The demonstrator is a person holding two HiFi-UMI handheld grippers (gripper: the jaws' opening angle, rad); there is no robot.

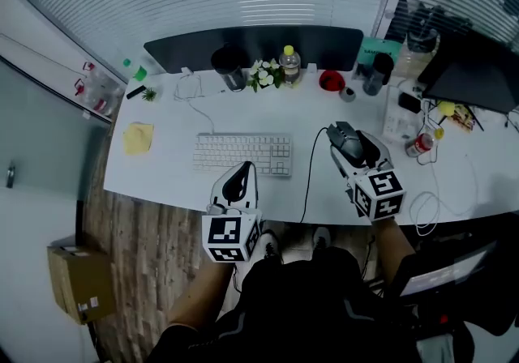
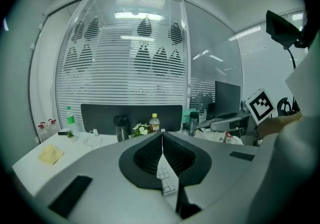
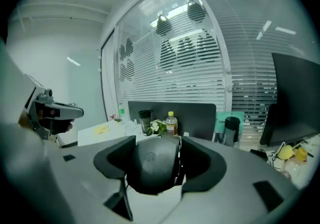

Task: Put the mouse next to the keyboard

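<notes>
Where the head view gives only a dark mouse (image 1: 344,135) at the tip of the right gripper (image 1: 353,151), the right gripper view shows the hold plainly. There the mouse (image 3: 150,167) sits between the two dark pads (image 3: 112,160), both closed against its sides, its rear toward the camera. No view shows whether it rests on the desk (image 1: 162,175) or hangs just above it. Its black cable (image 1: 310,171) shows only from the head, curving from ahead of the fingers back to the desk's near edge, on that gripper's left. The mouse lies to the right of the keyboard (image 1: 242,151), apart from it, with the cable between them.

The left gripper (image 1: 241,171) grips nothing. In its own view the pads (image 2: 145,155) meet in a thin line, and a strip of keyboard (image 2: 166,178) keys shows just below them. The head view puts its tip over the keyboard's near edge. Beyond both sets of fingers stand a bottle (image 3: 171,123), flowers (image 3: 157,127) and a dark cup (image 3: 145,120).
</notes>
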